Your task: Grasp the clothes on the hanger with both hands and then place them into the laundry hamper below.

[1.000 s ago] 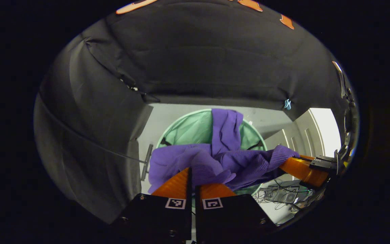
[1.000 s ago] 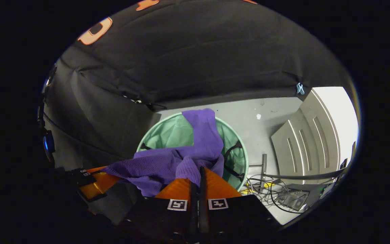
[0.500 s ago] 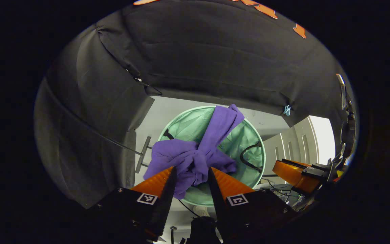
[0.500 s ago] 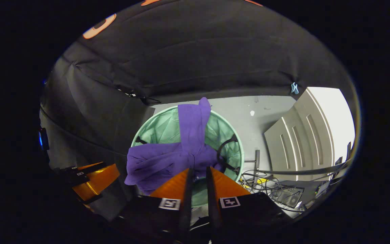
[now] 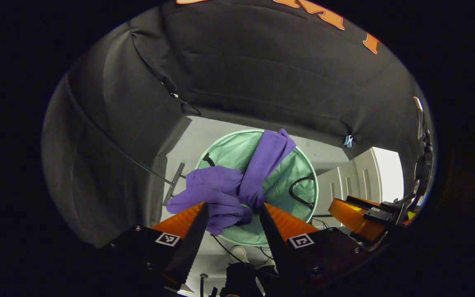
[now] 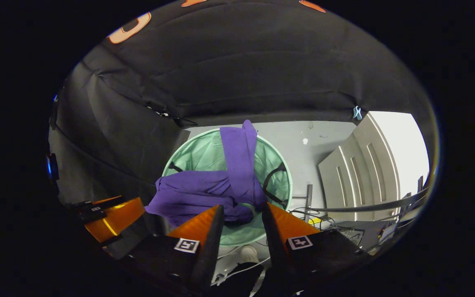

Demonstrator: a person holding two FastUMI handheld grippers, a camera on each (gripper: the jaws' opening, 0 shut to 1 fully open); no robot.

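A purple knit garment (image 5: 221, 189) (image 6: 204, 189) lies in the round green hamper (image 5: 291, 165) (image 6: 202, 154) on the floor. One sleeve drapes over the far rim and a bunch hangs over the near left rim. My left gripper (image 5: 232, 208) is open above the hamper, with nothing between its orange fingers (image 5: 184, 218). My right gripper (image 6: 241, 208) is open too, its orange fingers (image 6: 198, 225) apart above the garment. In the left gripper view the right gripper (image 5: 355, 214) shows at the lower right. In the right gripper view the left gripper (image 6: 111, 214) shows at the lower left.
Black cloth walls enclose the booth behind and to the left of the hamper. A grey panelled door (image 6: 361, 173) stands at the right. Cables and a small device (image 6: 344, 225) lie on the floor beside the hamper. A metal bar (image 5: 173, 183) leans by the left wall.
Both grippers opened and let go of the purple garment, which dropped into the hamper. The two grippers have drawn back and up from it.
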